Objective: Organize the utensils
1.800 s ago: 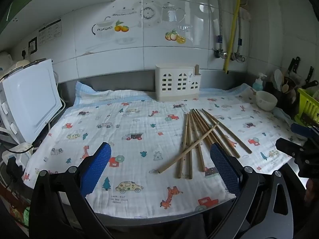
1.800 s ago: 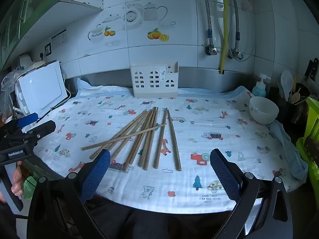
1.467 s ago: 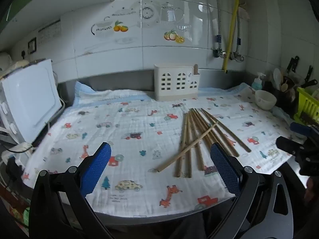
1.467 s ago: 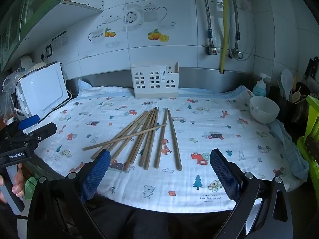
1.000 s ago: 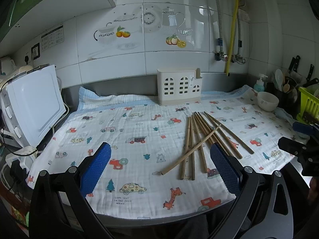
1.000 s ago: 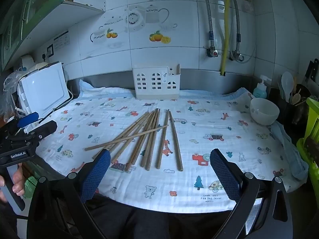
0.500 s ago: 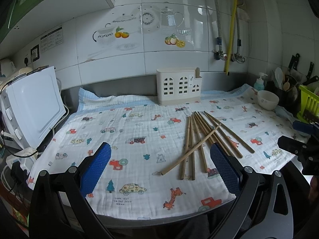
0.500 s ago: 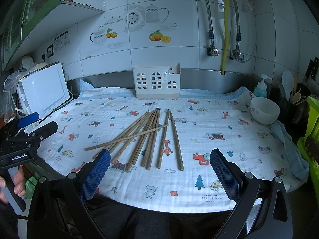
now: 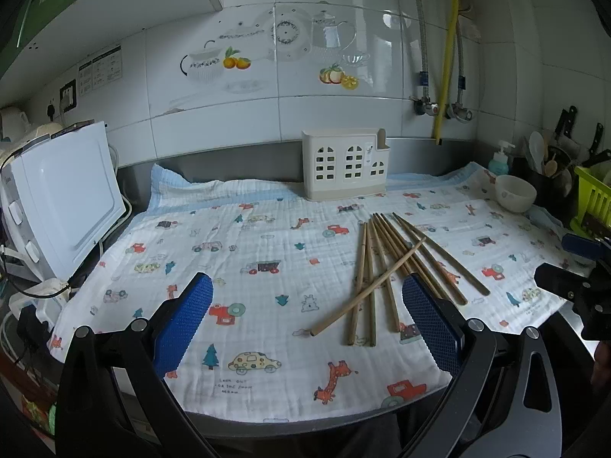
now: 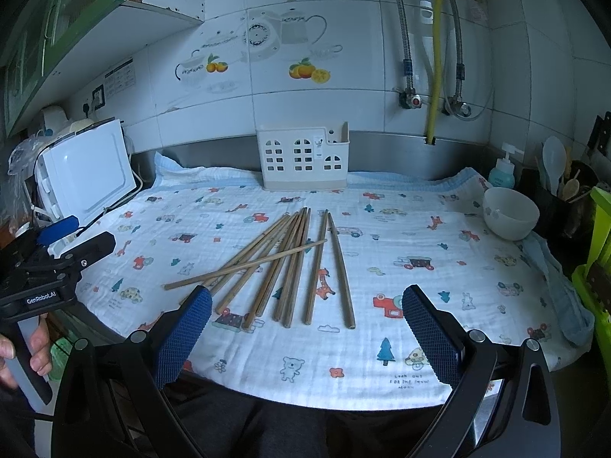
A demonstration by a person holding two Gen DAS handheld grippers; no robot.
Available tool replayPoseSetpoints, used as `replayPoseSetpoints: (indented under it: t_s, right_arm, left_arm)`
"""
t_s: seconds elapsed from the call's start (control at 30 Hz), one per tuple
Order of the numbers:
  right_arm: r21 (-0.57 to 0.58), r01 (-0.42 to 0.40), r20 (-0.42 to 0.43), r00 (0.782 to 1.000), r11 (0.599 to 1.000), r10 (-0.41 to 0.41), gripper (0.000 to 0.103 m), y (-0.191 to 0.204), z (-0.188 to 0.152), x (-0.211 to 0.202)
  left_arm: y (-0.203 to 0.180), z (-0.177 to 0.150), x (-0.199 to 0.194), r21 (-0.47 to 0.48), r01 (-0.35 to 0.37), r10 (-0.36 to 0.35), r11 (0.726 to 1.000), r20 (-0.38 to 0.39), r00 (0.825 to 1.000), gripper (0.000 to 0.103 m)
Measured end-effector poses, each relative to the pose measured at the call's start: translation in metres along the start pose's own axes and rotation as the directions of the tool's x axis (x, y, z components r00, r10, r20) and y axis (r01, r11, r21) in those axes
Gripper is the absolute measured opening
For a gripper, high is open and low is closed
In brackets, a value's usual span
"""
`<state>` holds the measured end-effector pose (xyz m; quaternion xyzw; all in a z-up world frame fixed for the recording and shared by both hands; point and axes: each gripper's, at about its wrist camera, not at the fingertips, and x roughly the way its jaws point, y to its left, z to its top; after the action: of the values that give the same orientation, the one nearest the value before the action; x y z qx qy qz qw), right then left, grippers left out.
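On the printed cloth lie chopsticks; both tools gape wide, empty; right view alone shows a hand.

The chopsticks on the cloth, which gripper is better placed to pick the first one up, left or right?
Probably the right. The chopsticks lie straight ahead between the open right gripper fingers, while they sit off to the right side of the open left gripper.

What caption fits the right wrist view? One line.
Open right tongs face loose chopsticks before the holder.
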<state>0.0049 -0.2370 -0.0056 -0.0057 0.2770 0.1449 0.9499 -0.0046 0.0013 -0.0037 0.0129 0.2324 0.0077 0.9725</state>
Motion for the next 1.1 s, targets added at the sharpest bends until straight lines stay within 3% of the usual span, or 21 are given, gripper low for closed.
replayPoseSetpoints:
  t_s: [0.57, 1.0, 1.1]
  right_arm:
    - [0.009, -0.001, -0.008, 1.0, 1.0, 0.001, 0.096, -0.004, 0.0, 0.008]
    - [0.013, -0.001, -0.051, 0.999, 1.0, 0.001, 0.095, -0.01, -0.003, 0.03]
    - [0.017, -0.008, -0.062, 0.998, 1.0, 0.009, 0.086, -0.013, -0.003, 0.036]
  left_arm:
    - [-0.001, 0.001, 0.006, 0.009, -0.007, 0.007, 1.0, 0.0, 1.0, 0.098]
    - [0.001, -0.004, 0.033, 0.026, 0.047, -0.046, 0.999, -0.048, 0.998, 0.098]
    - [-0.001, -0.007, 0.04, 0.054, 0.081, -0.078, 0.995, -0.063, 0.995, 0.098]
